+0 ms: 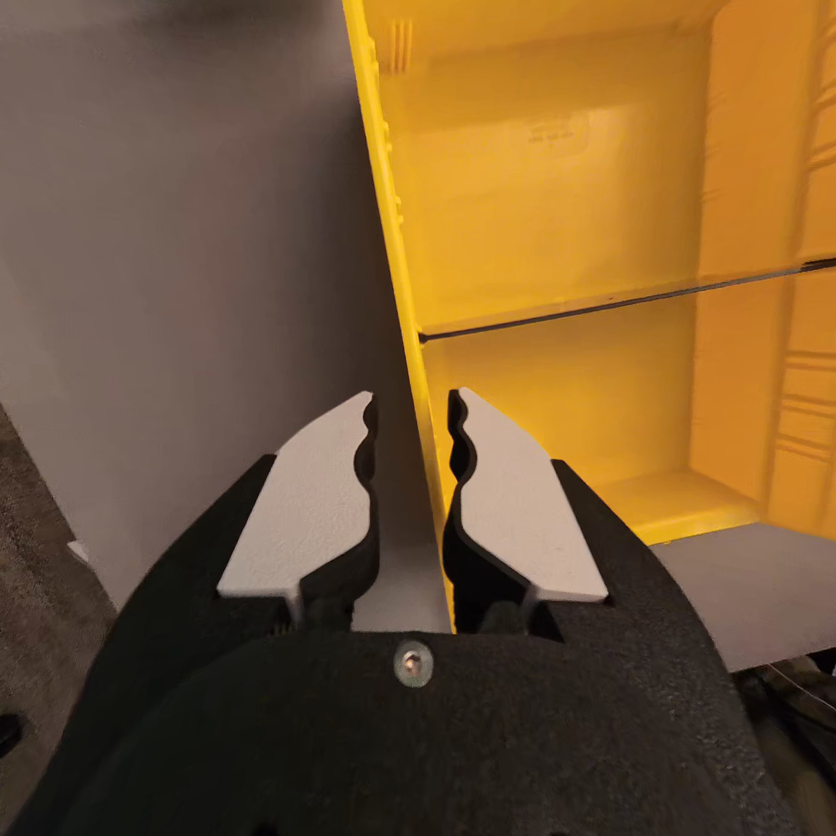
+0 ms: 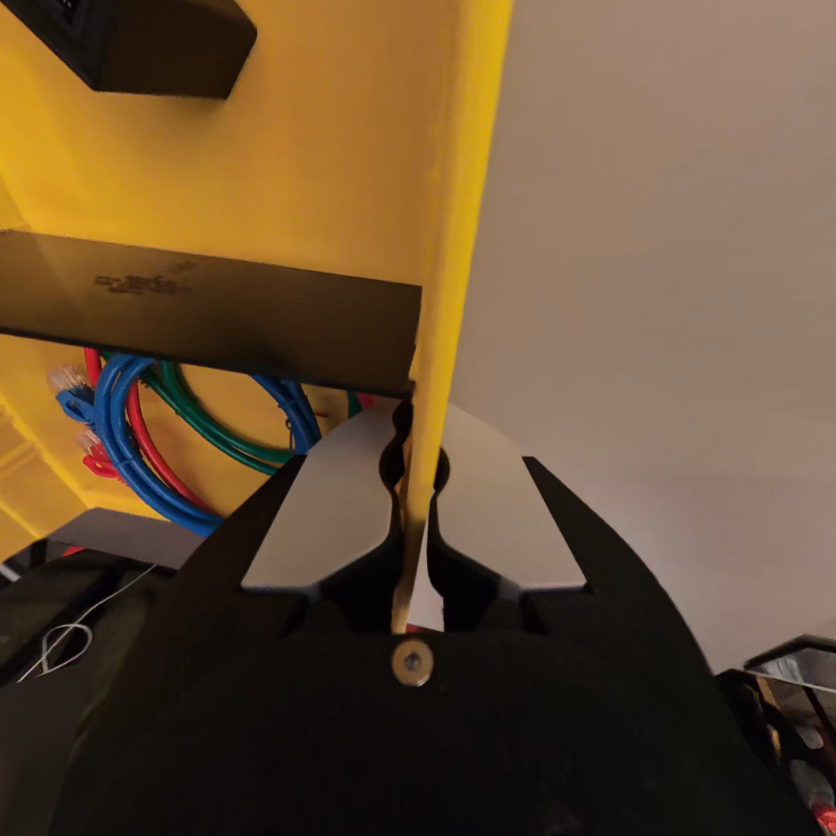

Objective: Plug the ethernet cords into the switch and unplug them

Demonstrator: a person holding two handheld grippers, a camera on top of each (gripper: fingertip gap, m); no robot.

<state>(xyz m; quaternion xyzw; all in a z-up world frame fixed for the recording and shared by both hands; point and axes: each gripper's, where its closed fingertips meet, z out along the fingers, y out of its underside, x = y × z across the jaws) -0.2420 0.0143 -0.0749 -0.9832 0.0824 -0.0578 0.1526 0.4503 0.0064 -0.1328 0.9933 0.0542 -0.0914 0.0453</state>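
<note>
A yellow plastic case [image 1: 565, 203] stands upright with its open side towards me. My left gripper [image 1: 411, 396] is open and straddles the case's left side wall [image 1: 389, 181]; the left pad stands clear of it. My right gripper [image 2: 425, 411] is shut on the case's right side wall [image 2: 466, 226], with one pad on each face. Inside, a black shelf [image 2: 226, 316] spans the case. Below it lie coiled blue [image 2: 122, 452], green [image 2: 203, 420] and red [image 2: 144, 434] ethernet cords with loose plugs. A black box, the switch [image 2: 149, 45], sits at the top left.
A plain grey wall [image 1: 181, 226] is behind the case. Carpet [image 1: 36, 543] shows at the lower left. The case rests on a grey surface [image 1: 746, 588]. Dark gear [image 2: 791, 669] lies at the lower right and a white string [image 2: 63, 642] at the lower left. My hands' fingertips stand some 70 cm from each other.
</note>
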